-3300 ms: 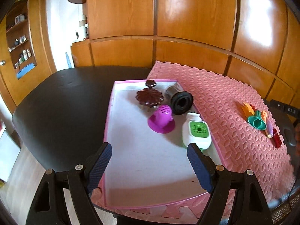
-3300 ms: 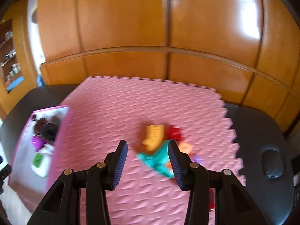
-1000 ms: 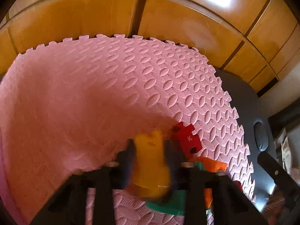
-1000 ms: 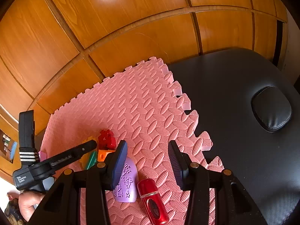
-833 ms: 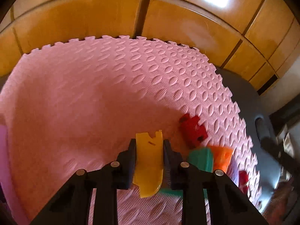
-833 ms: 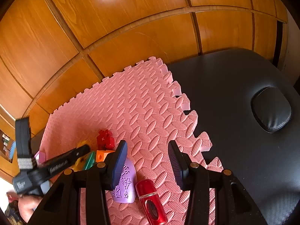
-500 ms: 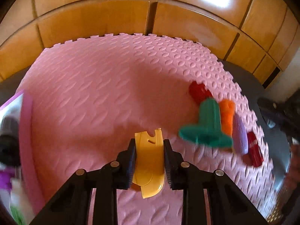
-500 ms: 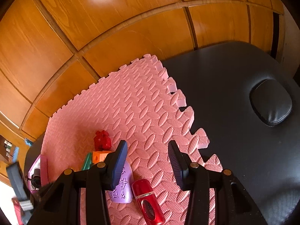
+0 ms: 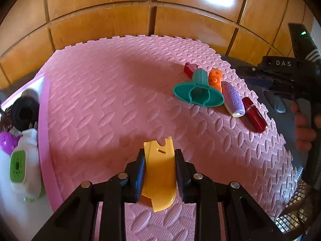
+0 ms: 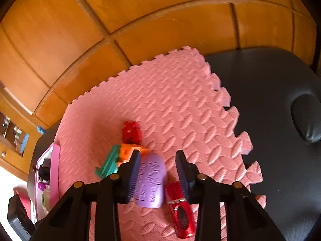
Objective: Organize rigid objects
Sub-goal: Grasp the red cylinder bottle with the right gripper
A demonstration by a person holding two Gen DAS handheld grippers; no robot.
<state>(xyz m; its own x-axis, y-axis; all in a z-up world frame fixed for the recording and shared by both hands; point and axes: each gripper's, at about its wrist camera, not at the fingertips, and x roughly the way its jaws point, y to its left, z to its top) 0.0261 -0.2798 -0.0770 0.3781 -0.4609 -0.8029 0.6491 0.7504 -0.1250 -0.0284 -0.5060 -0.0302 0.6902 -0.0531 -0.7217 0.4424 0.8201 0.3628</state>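
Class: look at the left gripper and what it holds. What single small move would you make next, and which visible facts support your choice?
Probably carry the yellow piece leftward toward the pink-rimmed tray. The left gripper is shut on it above the pink mat, and the tray already holds sorted items such as the white-and-green device.

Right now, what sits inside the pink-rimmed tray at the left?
The tray holds a white-and-green device, a purple piece and a black cylinder. Anything farther left is cut off.

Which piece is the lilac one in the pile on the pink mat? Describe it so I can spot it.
On the pink foam mat, find the toy cluster near its right edge. The lilac oval piece lies between the orange block and the glossy red capsule; it alone has raised embossed patterning on its top.
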